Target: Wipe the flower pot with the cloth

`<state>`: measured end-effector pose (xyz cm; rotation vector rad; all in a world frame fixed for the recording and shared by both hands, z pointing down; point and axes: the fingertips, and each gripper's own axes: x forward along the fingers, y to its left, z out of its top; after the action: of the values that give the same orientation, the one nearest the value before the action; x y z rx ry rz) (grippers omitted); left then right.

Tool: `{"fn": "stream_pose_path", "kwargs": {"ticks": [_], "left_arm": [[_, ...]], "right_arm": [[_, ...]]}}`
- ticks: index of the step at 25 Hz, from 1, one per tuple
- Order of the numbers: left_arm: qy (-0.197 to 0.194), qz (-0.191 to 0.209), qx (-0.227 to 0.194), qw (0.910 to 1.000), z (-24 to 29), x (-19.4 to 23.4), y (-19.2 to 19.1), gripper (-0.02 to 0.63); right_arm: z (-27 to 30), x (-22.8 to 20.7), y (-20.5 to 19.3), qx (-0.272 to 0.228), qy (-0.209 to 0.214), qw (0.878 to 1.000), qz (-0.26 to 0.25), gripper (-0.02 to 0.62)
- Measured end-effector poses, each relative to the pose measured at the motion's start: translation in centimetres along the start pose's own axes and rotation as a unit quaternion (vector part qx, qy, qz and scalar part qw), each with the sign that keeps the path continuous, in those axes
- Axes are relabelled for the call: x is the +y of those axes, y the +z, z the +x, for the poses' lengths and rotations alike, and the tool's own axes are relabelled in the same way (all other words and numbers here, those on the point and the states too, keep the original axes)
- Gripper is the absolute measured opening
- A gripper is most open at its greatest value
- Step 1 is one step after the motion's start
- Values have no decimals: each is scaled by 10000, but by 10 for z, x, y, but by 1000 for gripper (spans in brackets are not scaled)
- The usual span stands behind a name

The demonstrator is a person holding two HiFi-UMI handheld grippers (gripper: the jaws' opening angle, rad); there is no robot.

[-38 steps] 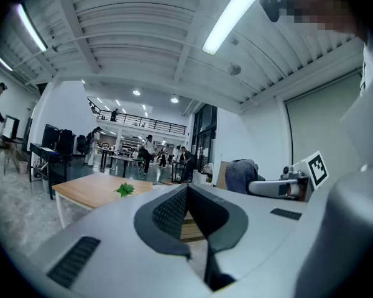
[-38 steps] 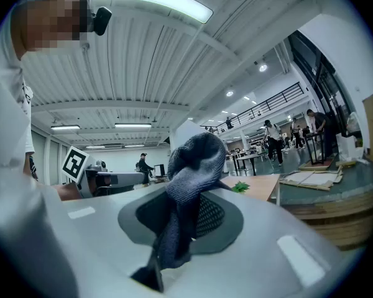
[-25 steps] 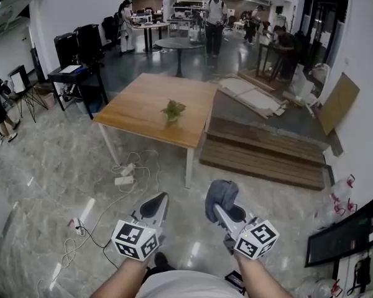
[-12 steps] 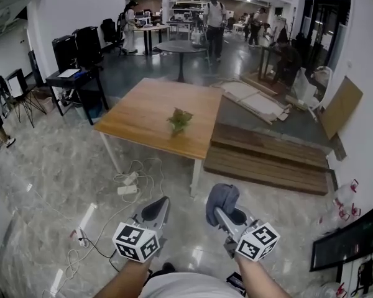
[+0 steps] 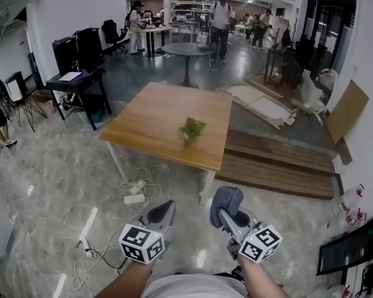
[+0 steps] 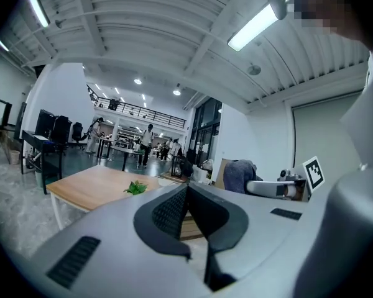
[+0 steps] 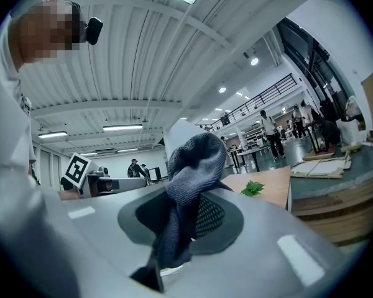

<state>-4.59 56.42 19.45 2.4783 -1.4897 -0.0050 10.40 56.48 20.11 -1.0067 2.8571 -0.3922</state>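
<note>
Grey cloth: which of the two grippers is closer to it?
Right. The right gripper is shut on the cloth, which bunches up beyond its jaws. The left gripper is beside it, apart from the cloth, jaws together and empty.

The blue-grey knitted cloth (image 7: 193,160) clamped in my right gripper (image 7: 174,228) is soft, coarse-ribbed fabric. The shells of that gripper and my left gripper (image 6: 188,194) are smooth matt grey plastic, with dark, finely ribbed pads (image 6: 169,213). In the centre of the head view, the square light-wood counter (image 5: 161,120) looks matt. Around it, the pale veined stone floor (image 5: 56,166) is glossy.
</note>
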Motion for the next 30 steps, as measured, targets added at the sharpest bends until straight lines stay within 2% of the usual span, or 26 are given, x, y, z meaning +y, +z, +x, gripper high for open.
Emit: {"fn": "stream_pose_path", "kwargs": {"ticks": [4,9,14,22,30], "left_arm": [[-14,-22,98,9999,25,22,-4,8],[71,-108,284,9995,76,61,-14,8],[330,-161,461,9983,154,106,-17,8],[646,-225,806,9944,313,156,-3,8],[870,-548,1039,9893,403,197,-8,8]], "right_arm": [[24,-27,-2,47,-65,10000,56,66],[67,-86,-8,61,-110,9997,204,66],[124,-167,-1,75,44,9995,296,65],[207,-316,40,238,451,9980,379,65],[253,-407,59,329,459,9971,510,66]]}}
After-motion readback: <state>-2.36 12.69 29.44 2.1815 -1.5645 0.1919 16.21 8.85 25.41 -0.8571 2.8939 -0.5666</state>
